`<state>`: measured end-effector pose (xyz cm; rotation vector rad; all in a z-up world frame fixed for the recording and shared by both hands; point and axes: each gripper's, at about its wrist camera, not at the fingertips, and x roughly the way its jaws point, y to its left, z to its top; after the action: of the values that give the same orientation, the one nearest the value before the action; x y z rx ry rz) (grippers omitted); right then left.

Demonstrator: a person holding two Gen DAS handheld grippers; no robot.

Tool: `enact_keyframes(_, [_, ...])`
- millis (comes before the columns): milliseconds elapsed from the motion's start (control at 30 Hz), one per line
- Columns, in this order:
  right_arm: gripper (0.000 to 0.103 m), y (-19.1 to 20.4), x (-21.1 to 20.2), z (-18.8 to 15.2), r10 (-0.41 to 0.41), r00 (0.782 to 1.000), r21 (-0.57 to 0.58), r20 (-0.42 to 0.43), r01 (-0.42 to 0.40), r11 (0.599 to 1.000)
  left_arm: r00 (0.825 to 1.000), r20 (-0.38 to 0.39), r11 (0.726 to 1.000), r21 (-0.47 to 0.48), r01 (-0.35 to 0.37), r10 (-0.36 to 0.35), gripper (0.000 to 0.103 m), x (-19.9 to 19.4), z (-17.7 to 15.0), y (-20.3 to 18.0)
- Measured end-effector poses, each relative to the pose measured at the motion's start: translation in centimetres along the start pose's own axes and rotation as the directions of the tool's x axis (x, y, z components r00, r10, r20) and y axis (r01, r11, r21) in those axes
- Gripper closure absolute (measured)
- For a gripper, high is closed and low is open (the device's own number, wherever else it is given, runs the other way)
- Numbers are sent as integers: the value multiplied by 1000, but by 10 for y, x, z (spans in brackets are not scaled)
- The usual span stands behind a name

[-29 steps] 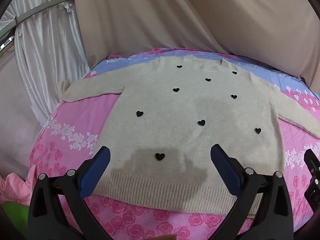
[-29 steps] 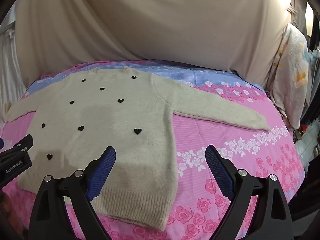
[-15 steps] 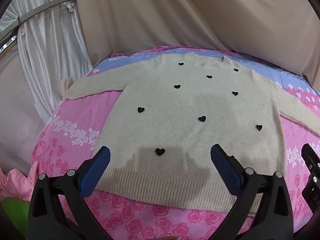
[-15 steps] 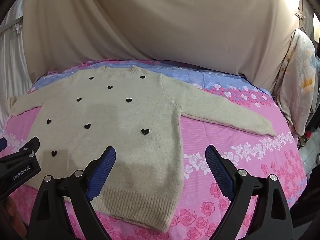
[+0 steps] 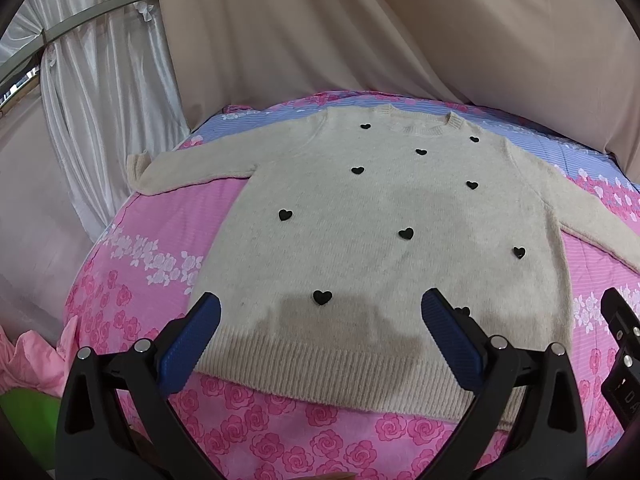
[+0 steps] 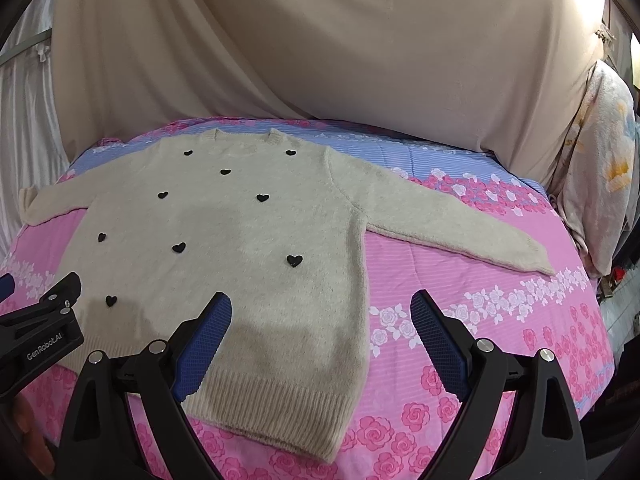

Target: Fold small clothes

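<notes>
Covering the surface, a pink floral bedsheet (image 5: 132, 276) carries a cream sweater (image 5: 384, 216) spread flat, sleeves out to both sides, hem nearest the cameras. The left gripper (image 5: 320, 320) hovers above the hem, jaws apart and empty. The right gripper (image 6: 320, 320) hangs over the hem's right corner, likewise apart. Small black hearts (image 6: 295, 260), possibly sewn on, dot the front.

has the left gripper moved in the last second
Yes. The left gripper has drawn back toward the sweater hem; more pink bedspread shows below the hem.
</notes>
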<state>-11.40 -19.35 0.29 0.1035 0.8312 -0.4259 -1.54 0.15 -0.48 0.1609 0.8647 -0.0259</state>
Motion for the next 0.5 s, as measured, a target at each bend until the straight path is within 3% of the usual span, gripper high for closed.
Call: enact_keyframes(500, [14, -3, -5, -4, -4, 1000, 4, -7, 4, 1000, 1000, 5, 1000, 11, 6, -6, 5, -3, -3, -6])
